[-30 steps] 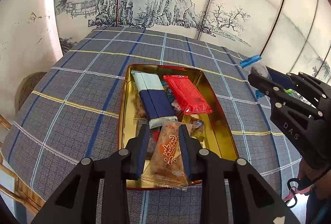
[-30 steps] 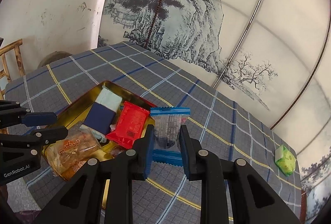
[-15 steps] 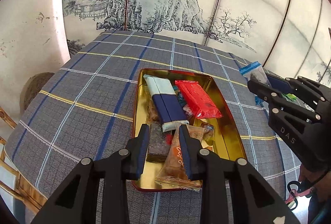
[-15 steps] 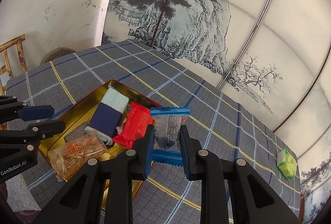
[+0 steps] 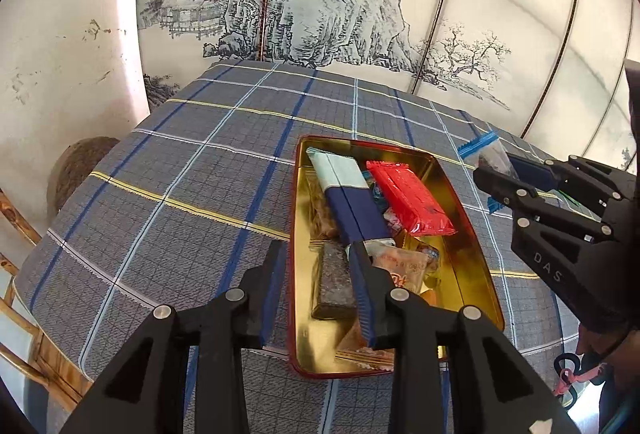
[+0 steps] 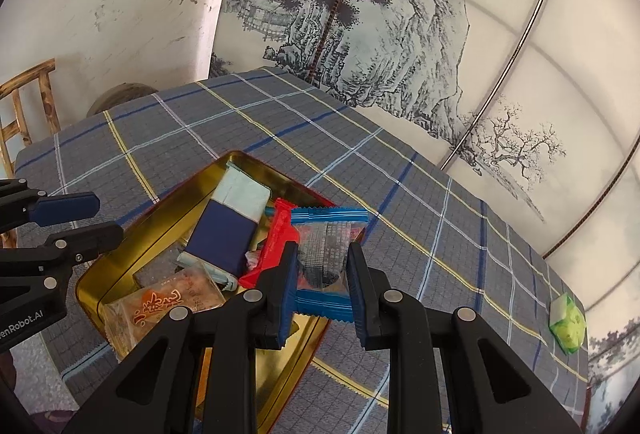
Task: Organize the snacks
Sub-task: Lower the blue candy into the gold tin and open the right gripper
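A gold tin tray (image 5: 316, 350) with a red rim sits on the checked tablecloth. In it lie a navy and pale-blue packet (image 5: 348, 197), a red packet (image 5: 408, 197), a dark brown bar (image 5: 334, 286) and an orange snack pack (image 5: 400, 270). My left gripper (image 5: 319, 290) hovers over the tray's near left rim, jaws opening, nothing between them; the orange pack lies just right of it. My right gripper (image 6: 322, 274) is shut on a clear packet with blue ends (image 6: 328, 246), held above the tray's (image 6: 176, 201) right edge. In the left wrist view the right gripper (image 5: 496, 173) comes in from the right.
A green packet (image 6: 568, 322) lies alone at the far right of the table. A wooden chair (image 6: 24, 105) and a round woven stool (image 5: 76, 169) stand to the left of the table. A painted folding screen stands close behind the table.
The orange snack pack has left my left gripper's jaws and lies in the tray; that gripper has shifted left. My right gripper has carried the blue-ended packet nearer the tray.
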`<state>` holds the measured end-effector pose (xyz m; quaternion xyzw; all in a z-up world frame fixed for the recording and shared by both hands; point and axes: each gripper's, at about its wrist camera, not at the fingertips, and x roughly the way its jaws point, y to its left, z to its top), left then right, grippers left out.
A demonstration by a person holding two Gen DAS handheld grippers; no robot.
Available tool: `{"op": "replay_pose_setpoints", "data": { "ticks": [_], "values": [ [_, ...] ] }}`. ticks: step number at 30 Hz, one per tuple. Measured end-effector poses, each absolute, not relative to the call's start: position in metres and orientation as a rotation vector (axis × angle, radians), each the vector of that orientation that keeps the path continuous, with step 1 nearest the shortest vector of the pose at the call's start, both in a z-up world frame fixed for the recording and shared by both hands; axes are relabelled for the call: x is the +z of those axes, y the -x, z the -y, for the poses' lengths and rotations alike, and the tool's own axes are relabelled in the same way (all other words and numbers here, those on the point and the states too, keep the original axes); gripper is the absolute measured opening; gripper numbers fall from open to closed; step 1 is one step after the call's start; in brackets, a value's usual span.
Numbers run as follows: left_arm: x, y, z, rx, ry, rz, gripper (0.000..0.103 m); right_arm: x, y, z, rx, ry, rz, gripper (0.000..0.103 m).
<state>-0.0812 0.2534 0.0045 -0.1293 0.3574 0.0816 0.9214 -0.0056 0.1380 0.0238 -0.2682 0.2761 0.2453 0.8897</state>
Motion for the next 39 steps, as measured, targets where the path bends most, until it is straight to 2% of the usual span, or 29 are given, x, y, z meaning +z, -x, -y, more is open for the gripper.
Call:
{"op": "replay_pose_setpoints", "data": {
  "ticks": [39],
  "values": [
    [-0.012, 0.083, -0.284, 0.211, 0.298, -0.734, 0.036, -0.006, -0.015, -0.172, 0.55, 0.577, -0.651, 0.026]
  ]
}}
